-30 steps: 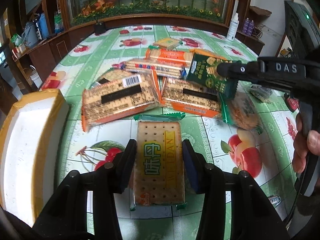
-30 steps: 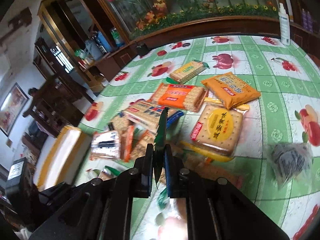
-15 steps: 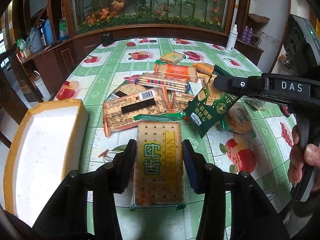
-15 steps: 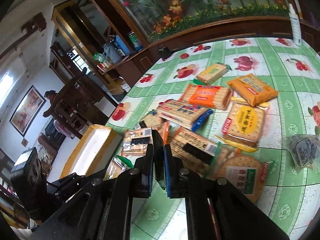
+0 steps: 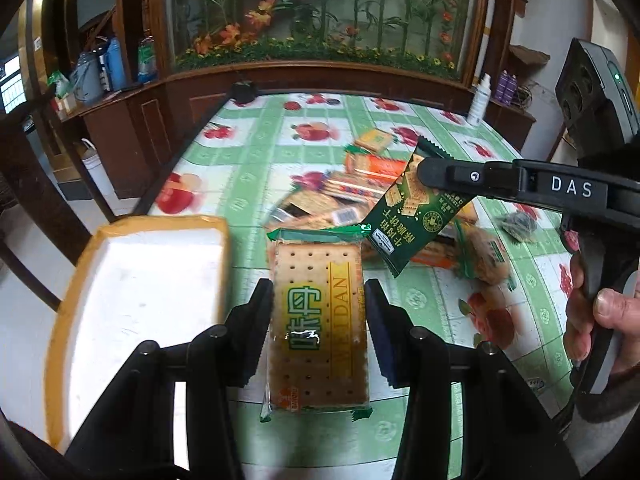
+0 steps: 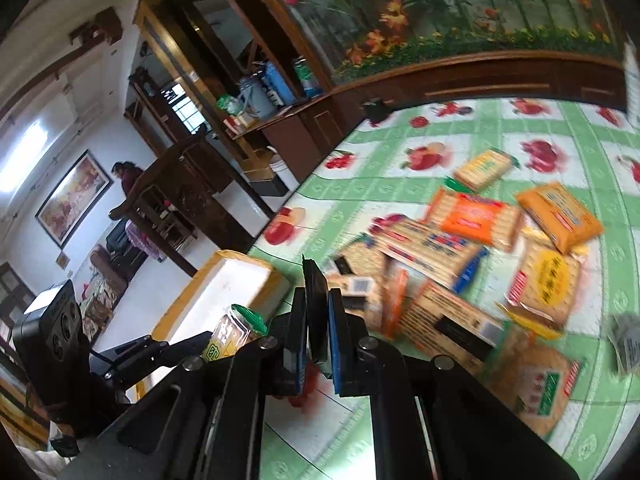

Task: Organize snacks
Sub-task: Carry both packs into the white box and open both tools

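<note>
Both grippers carry snacks clear of the pile — the left gripper [image 5: 318, 320] clamped flat across a cracker pack [image 5: 318, 328] at lower centre, the right gripper [image 6: 317, 344] pinching a green packet [image 5: 416, 216] by its edge — apparently bound for the white tray [image 5: 132, 292] at lower left.
</note>
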Demonstrator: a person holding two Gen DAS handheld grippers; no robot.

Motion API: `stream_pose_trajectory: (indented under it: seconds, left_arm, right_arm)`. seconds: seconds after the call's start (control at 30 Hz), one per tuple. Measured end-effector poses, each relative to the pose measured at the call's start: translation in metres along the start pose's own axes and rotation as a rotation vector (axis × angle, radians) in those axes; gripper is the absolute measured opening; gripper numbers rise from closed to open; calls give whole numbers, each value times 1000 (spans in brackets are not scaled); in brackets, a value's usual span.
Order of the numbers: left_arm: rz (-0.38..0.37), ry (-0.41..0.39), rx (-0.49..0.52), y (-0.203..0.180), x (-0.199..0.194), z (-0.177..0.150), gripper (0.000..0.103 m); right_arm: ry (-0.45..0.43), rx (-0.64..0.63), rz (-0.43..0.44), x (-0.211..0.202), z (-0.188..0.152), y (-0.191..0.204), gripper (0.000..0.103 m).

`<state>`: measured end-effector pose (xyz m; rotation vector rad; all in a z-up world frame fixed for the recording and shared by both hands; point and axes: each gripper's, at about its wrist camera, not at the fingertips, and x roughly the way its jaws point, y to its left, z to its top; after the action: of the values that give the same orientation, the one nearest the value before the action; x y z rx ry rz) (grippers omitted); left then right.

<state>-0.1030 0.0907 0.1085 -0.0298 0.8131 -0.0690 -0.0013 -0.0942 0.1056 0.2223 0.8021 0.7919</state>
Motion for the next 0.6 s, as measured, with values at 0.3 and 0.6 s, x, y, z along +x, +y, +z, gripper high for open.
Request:
stream_pose_trajectory:
  seconds: [0.3, 0.6]
  left_arm:
    - [158, -19, -44, 69, -15, 11, 48]
    - [281, 68, -173, 146, 19, -4, 48]
  right_arm:
    - [55, -99, 117, 48, 32, 58, 7]
    - [220, -119, 250, 132, 25, 101, 7]
